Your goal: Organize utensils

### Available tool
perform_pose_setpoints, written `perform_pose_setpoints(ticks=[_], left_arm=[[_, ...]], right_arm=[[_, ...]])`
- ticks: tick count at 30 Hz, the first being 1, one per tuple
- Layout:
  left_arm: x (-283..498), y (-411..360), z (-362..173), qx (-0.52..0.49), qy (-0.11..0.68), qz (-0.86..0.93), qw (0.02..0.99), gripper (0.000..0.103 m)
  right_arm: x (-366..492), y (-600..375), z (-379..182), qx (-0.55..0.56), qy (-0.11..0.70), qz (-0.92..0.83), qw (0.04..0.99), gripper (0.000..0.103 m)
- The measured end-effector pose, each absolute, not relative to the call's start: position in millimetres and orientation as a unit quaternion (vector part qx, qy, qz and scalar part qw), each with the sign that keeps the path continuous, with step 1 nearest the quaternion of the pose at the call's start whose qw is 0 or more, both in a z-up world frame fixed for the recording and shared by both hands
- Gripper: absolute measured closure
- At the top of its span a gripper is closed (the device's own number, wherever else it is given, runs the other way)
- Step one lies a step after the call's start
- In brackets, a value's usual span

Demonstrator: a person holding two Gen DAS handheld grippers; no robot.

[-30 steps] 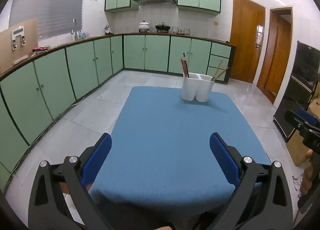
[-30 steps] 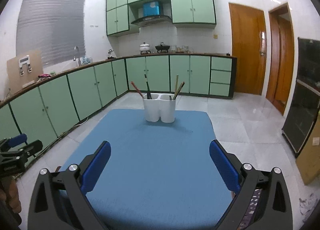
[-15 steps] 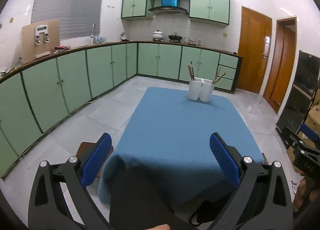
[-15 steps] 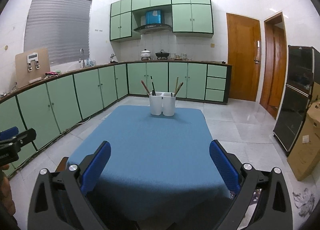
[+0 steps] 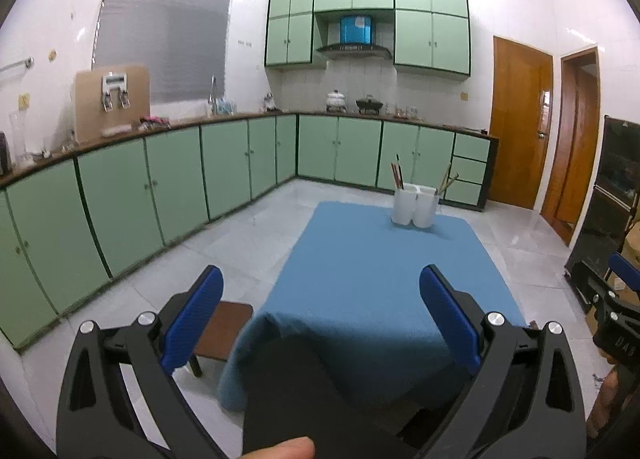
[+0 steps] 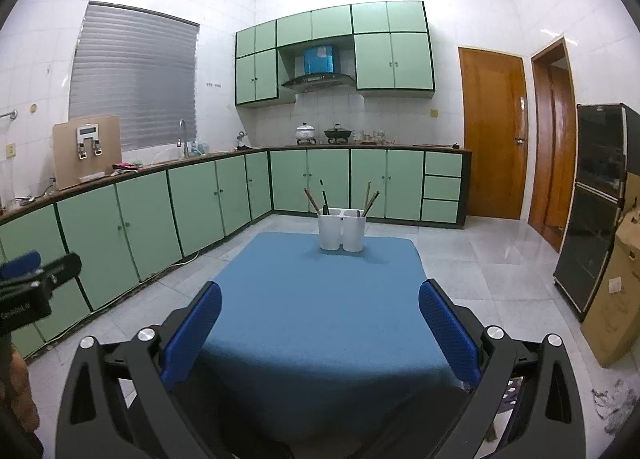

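A white two-compartment utensil holder (image 5: 415,209) (image 6: 342,232) stands at the far end of a table with a blue cloth (image 5: 380,283) (image 6: 320,319). Dark and reddish chopsticks stand in its left compartment, light wooden ones (image 6: 370,201) in its right. My left gripper (image 5: 320,323) is open and empty, held back from the table's near edge. My right gripper (image 6: 320,335) is open and empty, also at the near edge. Each gripper shows at the side of the other's view.
Green base cabinets (image 6: 160,211) line the left and far walls. A brown stool (image 5: 222,329) stands by the table's near left corner. A black cabinet (image 6: 592,211) and a cardboard box (image 6: 618,287) stand on the right. Wooden doors (image 6: 492,131) are at the back right.
Both grippers have drawn back and up from the table, so the holder looks smaller and farther. Both stay open and empty.
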State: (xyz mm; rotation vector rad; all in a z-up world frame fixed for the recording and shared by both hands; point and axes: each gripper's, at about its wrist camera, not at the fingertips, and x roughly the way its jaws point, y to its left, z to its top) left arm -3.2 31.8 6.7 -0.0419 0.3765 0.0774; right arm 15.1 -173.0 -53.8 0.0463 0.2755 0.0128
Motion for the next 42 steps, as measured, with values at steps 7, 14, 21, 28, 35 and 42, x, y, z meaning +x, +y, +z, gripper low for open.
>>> perform_pose_setpoints(ticks=[7, 14, 21, 28, 35, 42], left_arm=[[-13, 25, 13, -0.020, 0.176, 0.039, 0.983, 0.007], [-11, 28, 11, -0.026, 0.178, 0.044, 0.983, 0.007], [-12, 26, 10, -0.023, 0.179, 0.046, 0.983, 0.007], [-16, 24, 11, -0.021, 0.171, 0.049, 0.984, 0.007], [-18, 23, 12, -0.015, 0.162, 0.056, 0.985, 0.007], [-19, 23, 13, -0.017, 0.158, 0.058, 0.986, 0.007]], right_arm=[[6, -174, -53, 0.026, 0.133, -0.007, 0.991, 0.006], [10, -173, -56, 0.027, 0.138, -0.005, 0.990, 0.006], [11, -175, -58, 0.027, 0.139, -0.005, 0.990, 0.006], [10, -174, -63, 0.027, 0.135, -0.007, 0.990, 0.006], [6, -173, -65, 0.029, 0.129, -0.009, 0.991, 0.006], [3, -173, -65, 0.030, 0.126, -0.009, 0.992, 0.006]])
